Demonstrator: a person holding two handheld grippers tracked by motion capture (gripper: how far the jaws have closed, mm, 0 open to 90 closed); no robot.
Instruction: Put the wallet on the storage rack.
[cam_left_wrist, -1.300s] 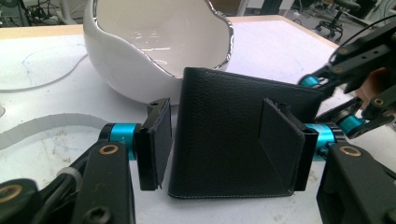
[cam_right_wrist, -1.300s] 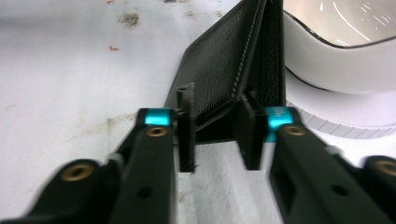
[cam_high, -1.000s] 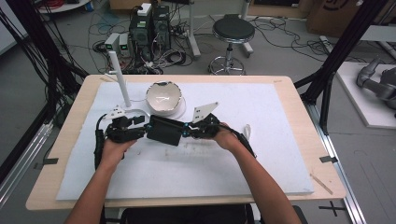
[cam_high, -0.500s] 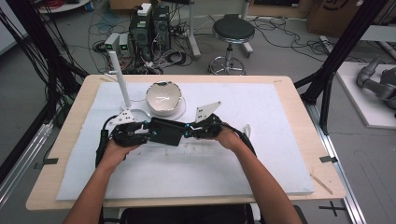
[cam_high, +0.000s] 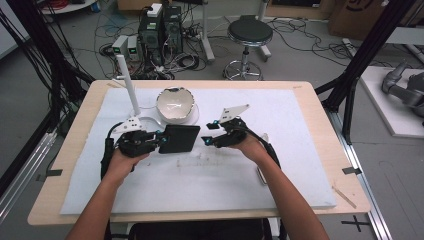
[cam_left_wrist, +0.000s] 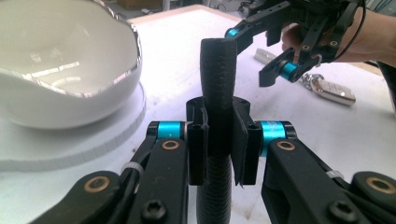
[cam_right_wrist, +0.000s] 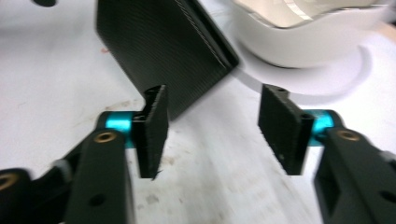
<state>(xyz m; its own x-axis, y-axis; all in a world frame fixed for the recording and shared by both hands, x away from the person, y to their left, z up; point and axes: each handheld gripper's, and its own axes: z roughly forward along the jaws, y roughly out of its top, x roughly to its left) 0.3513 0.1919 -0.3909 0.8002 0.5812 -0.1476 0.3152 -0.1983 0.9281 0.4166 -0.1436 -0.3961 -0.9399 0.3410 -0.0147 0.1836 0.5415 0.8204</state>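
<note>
At the far left of the worktop (cam_high: 70, 165), a white post (cam_high: 128, 85) stands upright on the white mat (cam_high: 300, 130) that covers most of the wood. Just in front of it, the person's left hand holds the left tool (cam_high: 159, 141), whose jaws are clamped tight on a flat black wallet-like case (cam_high: 179, 139). In the left gripper view the case (cam_left_wrist: 217, 84) is seen edge-on, rising between the two pads, its textured black spine pinched from both sides. The case is held just above the mat, in front of a white bowl (cam_high: 175, 104) with a wavy silver-edged rim, which sits on a round white base near the back of the mat.

Moving right, the right tool (cam_high: 208, 133) hangs a short gap away from the case's free edge, not touching it. Its jaws stand wide apart; in the right gripper view the case (cam_right_wrist: 159, 56) lies ahead of the open pads, closer to the left one, with the bowl (cam_right_wrist: 303, 28) beyond. A small silvery object (cam_left_wrist: 327, 91), hard to identify, lies on the mat beside the right hand (cam_high: 252, 147).
</note>
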